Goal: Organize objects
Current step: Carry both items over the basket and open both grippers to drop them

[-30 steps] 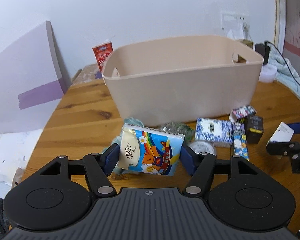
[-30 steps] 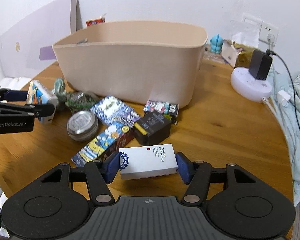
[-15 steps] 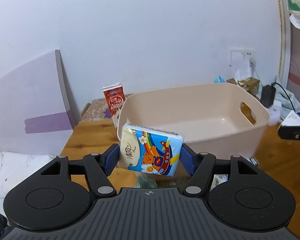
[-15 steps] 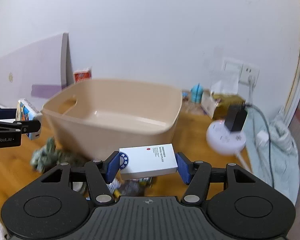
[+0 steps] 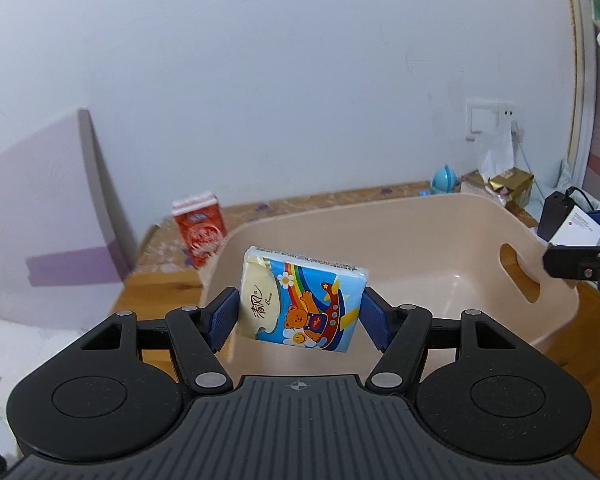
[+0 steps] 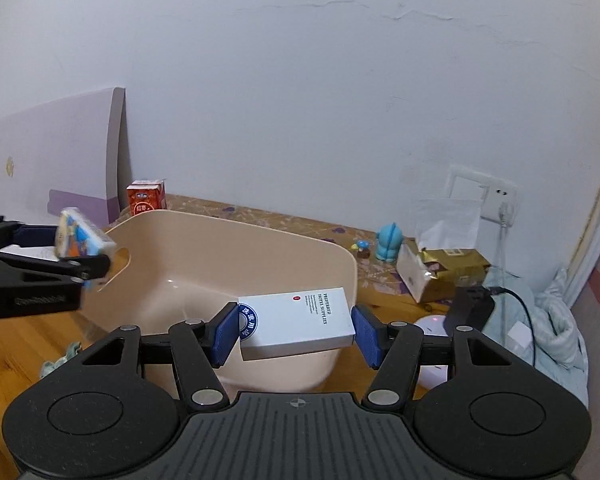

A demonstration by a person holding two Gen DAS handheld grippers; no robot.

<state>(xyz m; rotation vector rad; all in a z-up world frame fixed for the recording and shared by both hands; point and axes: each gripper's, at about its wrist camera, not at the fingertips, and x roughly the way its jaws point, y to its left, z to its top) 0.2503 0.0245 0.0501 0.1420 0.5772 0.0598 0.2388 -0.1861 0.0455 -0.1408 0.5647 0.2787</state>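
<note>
Gripping a tissue pack [image 5: 302, 298] printed with a cartoon bear and rainbow, left gripper [image 5: 298, 316] clamped on its two short ends, blue pads [image 5: 224, 314] pressed to either side; pack tilted, lifted clear of the table and poised over the near rim of the beige tub [image 5: 420, 216]; seen also from the right wrist view as a small pack [image 6: 82, 238] at the tub's left handle cut-out [image 6: 120, 260]; clenched likewise, right gripper [image 6: 296, 330] squeezing a white box [image 6: 300, 322] bearing a blue round seal and the words PREFERRED HOTEL SUPPLIES, box held roughly level above the tub's near wall [image 6: 292, 372], its far end over the interior; same box [image 5: 576, 228] glimpsed from the left wrist view at the tub's right side, above the slotted handle [image 5: 518, 270]; tub interior smooth and pale, nothing visible on its floor; standing behind the tub near the wall, a red carton [image 5: 198, 232]; leaning against the wall beside it, a lilac board [image 5: 48, 208]; farther right, a small blue figurine [image 6: 388, 242], a gold-wrapped package [image 6: 448, 268], a black adapter [image 6: 470, 310] with its cable, and a wall socket [image 6: 482, 196]; wooden table [image 6: 4, 364] under all of it.
</note>
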